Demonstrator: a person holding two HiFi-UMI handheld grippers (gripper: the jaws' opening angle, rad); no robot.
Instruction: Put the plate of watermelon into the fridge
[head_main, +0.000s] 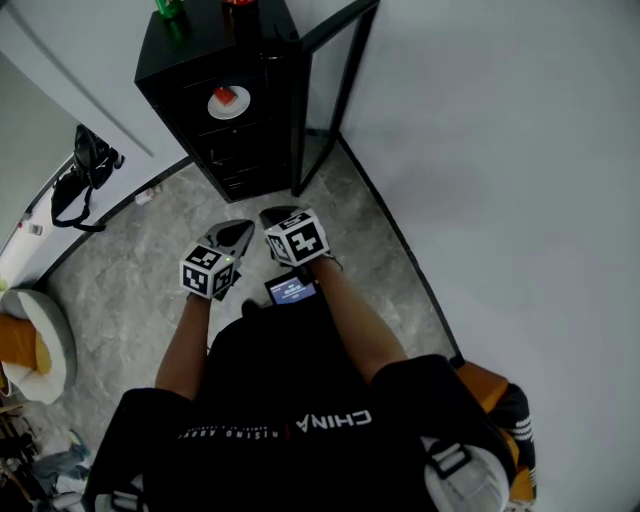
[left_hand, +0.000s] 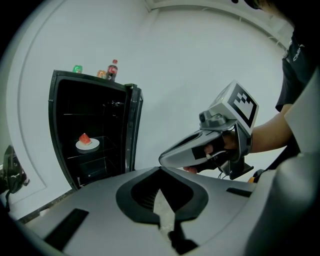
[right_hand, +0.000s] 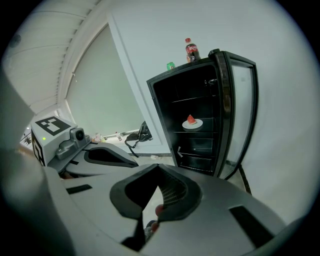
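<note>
Both my grippers are empty and I hold them close in front of my body, well apart from the fridge (head_main: 170, 75). My left gripper (left_hand: 160, 175) has its jaws closed together with nothing between them, only a thin sliver of floor showing through behind the tips. My right gripper (right_hand: 159, 169) sits just beside it, and its jaws are also drawn together on nothing. In the head view the two marker cubes are side by side above the grey marbled floor (head_main: 140, 290), with both pairs of jaws pointing toward the fridge. The fridge is a small black cabinet standing against the white wall (head_main: 500, 150), and its glass door (right_hand: 243, 115) is swung wide open on the right side. The plate (right_hand: 198, 125) rests on a middle shelf inside the fridge, a small white dish sitting level. The wedge of watermelon (right_hand: 190, 119) lies on top of it, red side up. On top of the fridge stand a cola bottle (right_hand: 190, 50) and a small green item (right_hand: 171, 65) that I cannot identify. A black bag (head_main: 85, 165) lies on the floor by the wall, left of the fridge.
</note>
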